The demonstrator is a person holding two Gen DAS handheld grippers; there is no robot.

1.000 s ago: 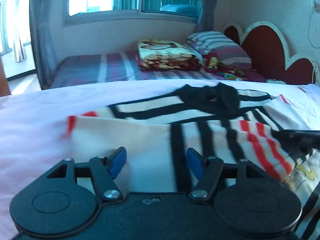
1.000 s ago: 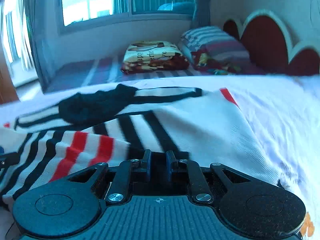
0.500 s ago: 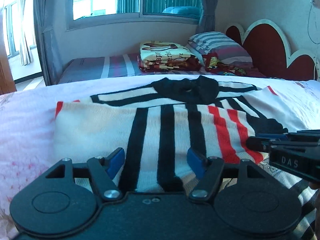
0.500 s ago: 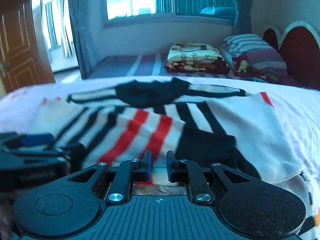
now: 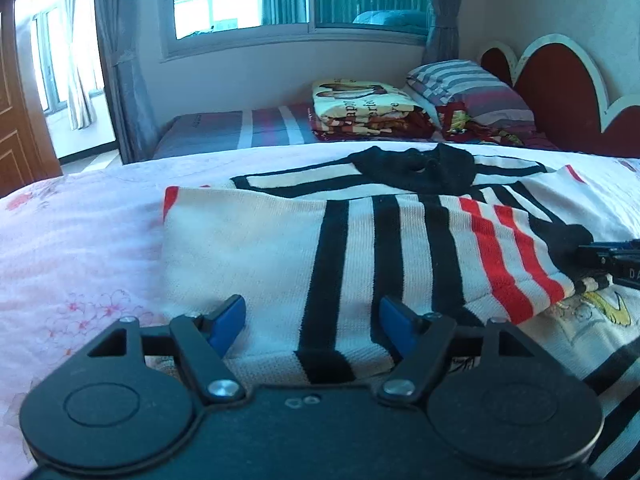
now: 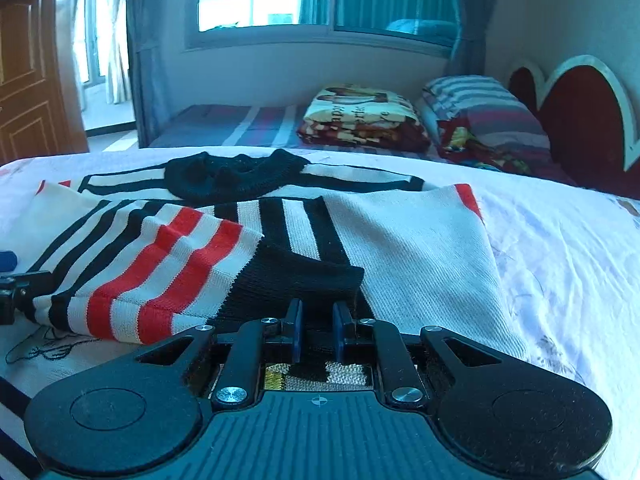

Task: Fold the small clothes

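Two grippers are worked over a striped sweater (image 5: 360, 248) laid on a bed (image 5: 80, 240): the left gripper (image 5: 312, 316) is seen opening astride its folded edge, while the right gripper (image 6: 316, 330) is pinched on a black cuff (image 6: 296, 280).

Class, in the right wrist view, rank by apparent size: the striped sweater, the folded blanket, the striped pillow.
1. striped sweater, largest, though nearest the camera.
2 and 3. folded blanket and striped pillow look alike; unranked.
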